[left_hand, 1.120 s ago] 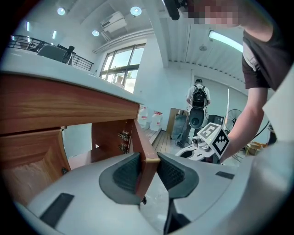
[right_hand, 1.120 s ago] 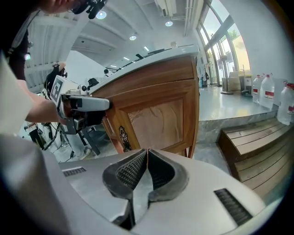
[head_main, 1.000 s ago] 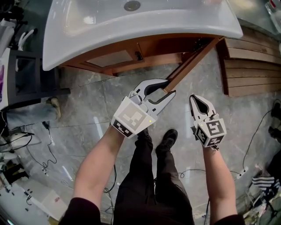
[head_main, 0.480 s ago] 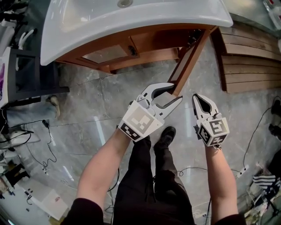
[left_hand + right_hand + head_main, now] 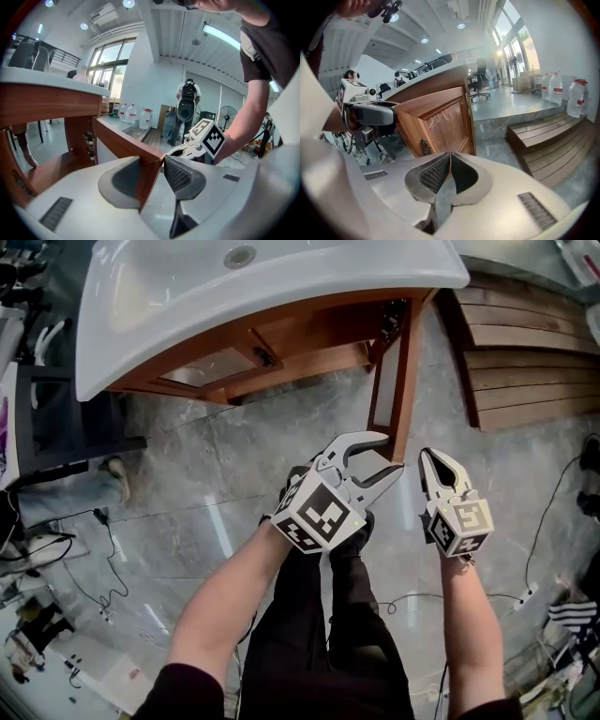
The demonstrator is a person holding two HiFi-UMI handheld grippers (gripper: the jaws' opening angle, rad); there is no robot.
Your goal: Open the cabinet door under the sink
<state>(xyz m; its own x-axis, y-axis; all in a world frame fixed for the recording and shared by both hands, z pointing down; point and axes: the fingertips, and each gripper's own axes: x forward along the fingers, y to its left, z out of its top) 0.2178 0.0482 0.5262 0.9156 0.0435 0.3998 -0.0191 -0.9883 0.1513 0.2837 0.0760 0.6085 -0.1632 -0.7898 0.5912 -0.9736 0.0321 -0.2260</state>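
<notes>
**Left gripper view: cabinet door (image 5: 123,143) open, my jaws spread around its edge**

My left gripper (image 5: 151,174) had just been opening. Its jaws stood wide with the free edge of the door between the pads, not pinched. My right gripper (image 5: 449,176) was closed on nothing, its pads flat together. It hung just beside the door's outer face without touching it.

In the head view the door stood swung out from the cabinet (image 5: 309,334) under the sink (image 5: 281,277). It was hinged at the cabinet's right end and stood roughly square to the front. I judged the opening itself done, with only drawing the left gripper clear of the edge left to do. The neighbouring door (image 5: 211,367) was shut.

Some things stayed hard to read. The cabinet's inside lay in shadow beneath the sink's rim, so I could not tell what it held. The door hid part of one pad, so I could not settle whether that pad brushed the wood. The sink's far side was cut off at the top of the head view.
</notes>
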